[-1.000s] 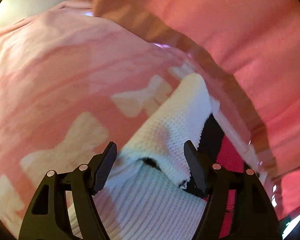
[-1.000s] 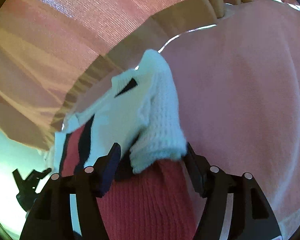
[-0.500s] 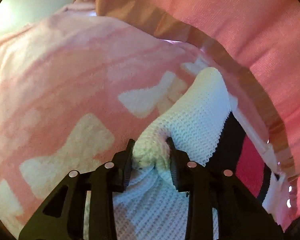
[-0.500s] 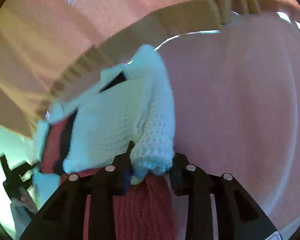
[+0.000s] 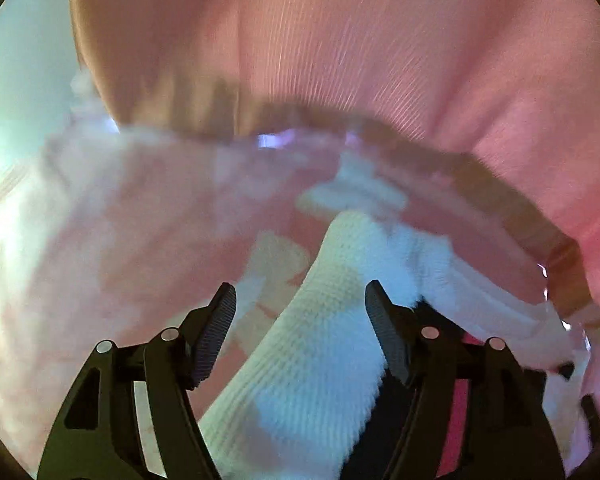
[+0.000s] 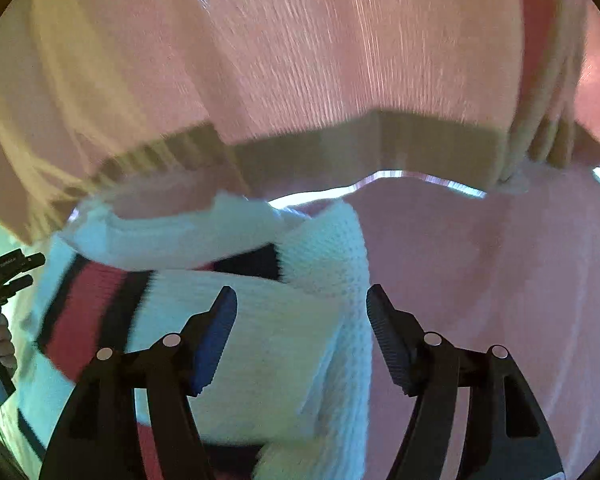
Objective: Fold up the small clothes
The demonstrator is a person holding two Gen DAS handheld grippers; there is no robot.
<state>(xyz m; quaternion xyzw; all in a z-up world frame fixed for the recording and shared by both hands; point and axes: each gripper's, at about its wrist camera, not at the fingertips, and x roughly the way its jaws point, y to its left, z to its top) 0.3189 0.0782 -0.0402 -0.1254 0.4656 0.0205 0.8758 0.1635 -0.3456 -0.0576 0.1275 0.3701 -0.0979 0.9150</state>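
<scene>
The left gripper (image 5: 300,320) and right gripper (image 6: 300,320) have just been opening; both are spread apart over one small knit sweater (image 6: 260,352), nothing clamped. It is laid on one pink blanket (image 5: 100,240), near the far curtain (image 6: 300,60). The folded sleeves may be sprung open if snagged by retreating pads.

No legible text anywhere.
</scene>
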